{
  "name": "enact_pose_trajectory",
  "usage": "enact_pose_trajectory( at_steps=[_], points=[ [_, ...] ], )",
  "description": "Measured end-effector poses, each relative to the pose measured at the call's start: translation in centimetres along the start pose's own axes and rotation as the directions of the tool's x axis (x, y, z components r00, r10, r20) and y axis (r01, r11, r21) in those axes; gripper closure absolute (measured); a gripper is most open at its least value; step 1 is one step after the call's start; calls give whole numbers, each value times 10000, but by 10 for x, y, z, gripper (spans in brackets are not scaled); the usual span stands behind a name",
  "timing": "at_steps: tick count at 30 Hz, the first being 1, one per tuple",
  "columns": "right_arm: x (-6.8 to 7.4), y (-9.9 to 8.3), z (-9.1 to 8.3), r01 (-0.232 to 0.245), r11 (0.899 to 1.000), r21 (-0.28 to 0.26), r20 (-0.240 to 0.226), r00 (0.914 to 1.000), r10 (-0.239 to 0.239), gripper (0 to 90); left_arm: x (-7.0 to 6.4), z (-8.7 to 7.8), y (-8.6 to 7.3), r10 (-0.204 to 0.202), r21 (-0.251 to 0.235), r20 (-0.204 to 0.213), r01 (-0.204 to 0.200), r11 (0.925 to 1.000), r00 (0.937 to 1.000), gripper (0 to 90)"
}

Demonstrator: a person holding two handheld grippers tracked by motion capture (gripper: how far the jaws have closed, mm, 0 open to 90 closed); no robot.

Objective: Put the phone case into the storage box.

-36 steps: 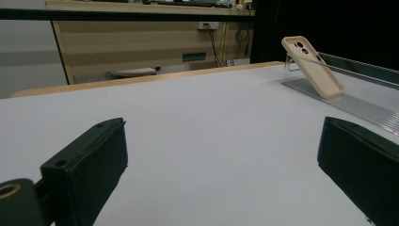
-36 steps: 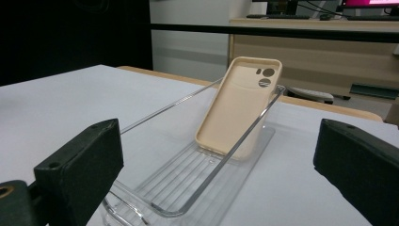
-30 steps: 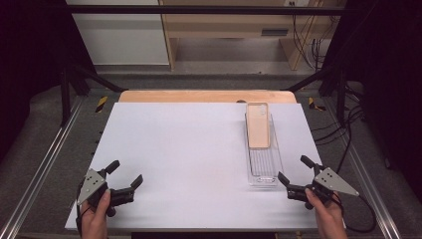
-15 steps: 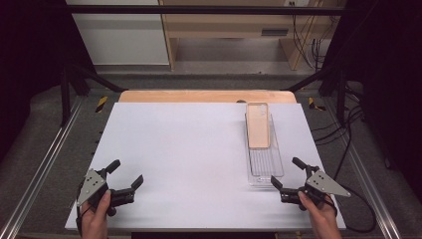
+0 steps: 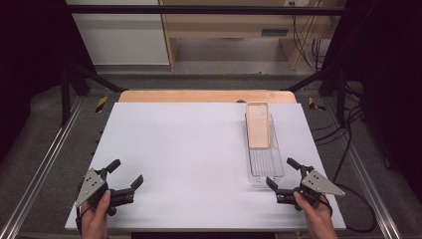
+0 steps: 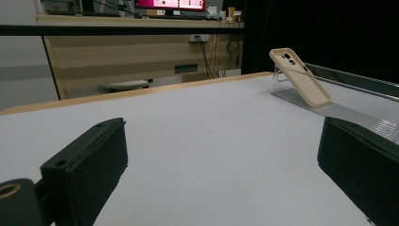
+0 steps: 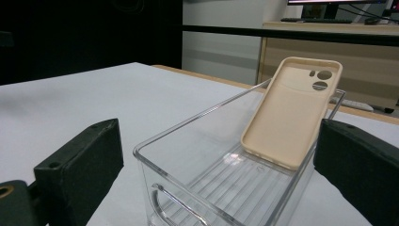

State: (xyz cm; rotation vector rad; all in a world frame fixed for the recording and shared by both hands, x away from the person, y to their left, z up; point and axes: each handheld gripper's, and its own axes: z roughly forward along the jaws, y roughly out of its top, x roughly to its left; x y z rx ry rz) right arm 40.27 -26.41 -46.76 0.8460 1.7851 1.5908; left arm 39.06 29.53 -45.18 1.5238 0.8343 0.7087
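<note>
white tabletop (image 5: pixel 199 149) fills the middle of the high view, with a wooden strip along its far edge and dark floor, cables and metal rails around it. near the right edge lies a clear plastic bin (image 5: pixel 264 172), long and narrow, running from the far edge toward the near edge. a beige phone case (image 5: pixel 258 131) leans inside it, top end propped on the bin's far wall, camera cutouts up.

right tool (image 5: pixel 282 175) sits by the near right corner, jaws spread wide and holding nothing, just beside the bin's near end; in the right gripper view the bin (image 7: pixel 211 188) stands between the jaws. left tool (image 5: pixel 126 174) rests near the near left corner, jaws also wide apart and empty, well apart from the bin.
</note>
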Motion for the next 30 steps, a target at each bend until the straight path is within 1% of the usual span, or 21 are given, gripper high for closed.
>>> enact_pose_trajectory(
  at_steps=[10,16,18,19,23,25,28,30],
  points=[
    [3,0,5,-82,9998,-199,-125,9999,80,24,-4,1,1,222,-162,293,-218,9996,9993,22],
    [4,1,11,-179,9994,-303,-193,9997,174,24,-6,2,2,288,-206,436,-279,9994,9986,22],
    [4,2,12,-181,9994,-283,-174,9997,177,24,-6,2,2,345,-151,467,-338,9993,9983,21],
    [3,3,13,-276,9990,-339,-184,9995,270,23,-7,2,2,334,-149,484,-328,9994,9983,21],
    [0,5,17,-269,9988,-403,-175,9995,262,24,-8,3,2,285,-152,521,-277,9995,9982,21],
    [-2,6,17,-297,9992,-263,-204,9994,292,24,-9,4,1,270,-130,538,-263,9996,9982,21],
    [-6,6,15,-385,9991,-203,-214,9990,380,24,-9,4,1,249,-126,565,-242,9996,9981,21],
    [-7,6,12,-319,9995,-45,-211,9993,318,24,-10,5,1,259,-109,573,-253,9996,9980,21]
  ],
)
